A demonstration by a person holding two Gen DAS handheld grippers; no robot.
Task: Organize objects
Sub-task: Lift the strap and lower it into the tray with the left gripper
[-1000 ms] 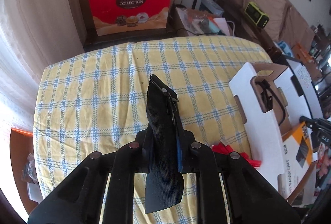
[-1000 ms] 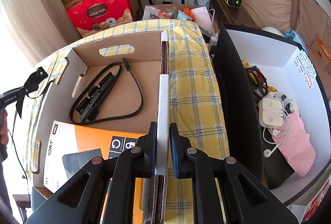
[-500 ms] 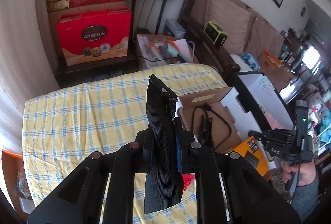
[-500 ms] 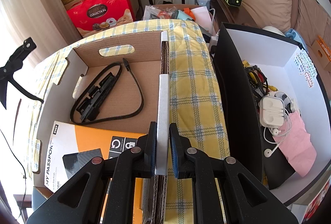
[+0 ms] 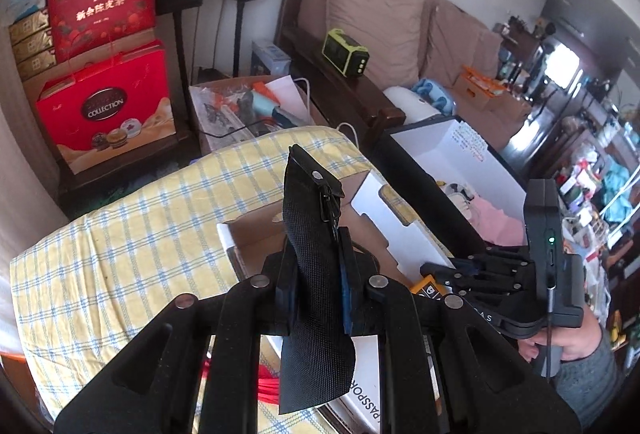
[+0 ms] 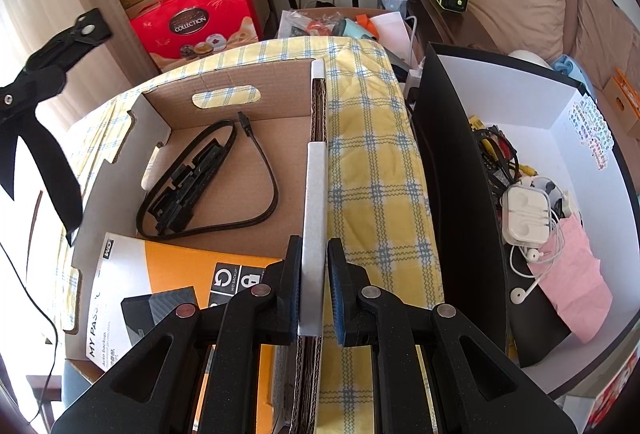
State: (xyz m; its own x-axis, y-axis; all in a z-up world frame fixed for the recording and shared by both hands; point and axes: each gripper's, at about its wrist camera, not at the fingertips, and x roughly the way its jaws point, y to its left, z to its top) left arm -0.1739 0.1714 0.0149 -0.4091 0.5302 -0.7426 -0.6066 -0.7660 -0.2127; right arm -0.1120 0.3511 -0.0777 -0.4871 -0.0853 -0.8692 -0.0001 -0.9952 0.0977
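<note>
**Pouch now up over the box, wall still pinned**

Left wrist view: big swing in the last second. Went from staring down at the checked cloth to hovering above the cardboard box (image 5: 248, 234), with the sofa and the other gripper now in shot. Left gripper (image 5: 316, 274) clamped tight on the black zip pouch (image 5: 310, 234), standing upright between the fingers, lower end dangling toward the camera. Looks like a drop into the box coming up, just a guess. Box floor mostly blocked by the pouch and fingers. Something red (image 5: 268, 382) poking out below, can't tell what.

Right wrist view: basically no change. Right gripper (image 6: 314, 290) squeezed on the box's white-edged side wall (image 6: 316, 193), presumably steadying it. Same pouch (image 6: 44, 113) now higher at the far left, above the box's left rim, well clear of the black cable and bracket (image 6: 192, 181) and the orange WD carton (image 6: 192, 282) inside. Carton cut off by the fingers. Second white bin (image 6: 560, 121) on the right, contents a tangle, earbuds and something pink.
</note>
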